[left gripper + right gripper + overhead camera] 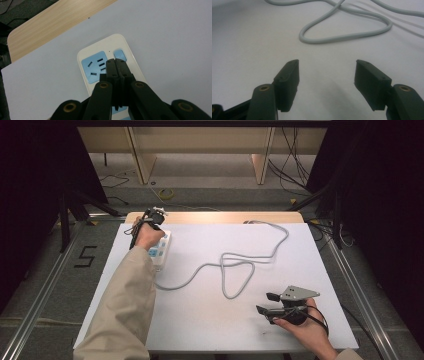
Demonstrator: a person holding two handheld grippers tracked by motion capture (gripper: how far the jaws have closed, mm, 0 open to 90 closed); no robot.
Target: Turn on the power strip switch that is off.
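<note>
— From where does the high view look?
— From above my side, forward and down on the desk (210, 320).
— And my claw views?
— Both very near the desk; the right shares the cable (352, 35) (235, 270).

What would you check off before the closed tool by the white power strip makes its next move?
1. Left gripper fingers closed, nothing between them: ok.
2. Its tips sit over the white power strip with blue sockets, beside the small blue button: ok.
3. Tips actually touching the strip: cannot tell.
4. Right gripper open and empty, apart from the strip: ok.
5. Grey looped cable lies away from both grippers: ok.
6. Strip lies flat on the white tabletop: ok.
</note>
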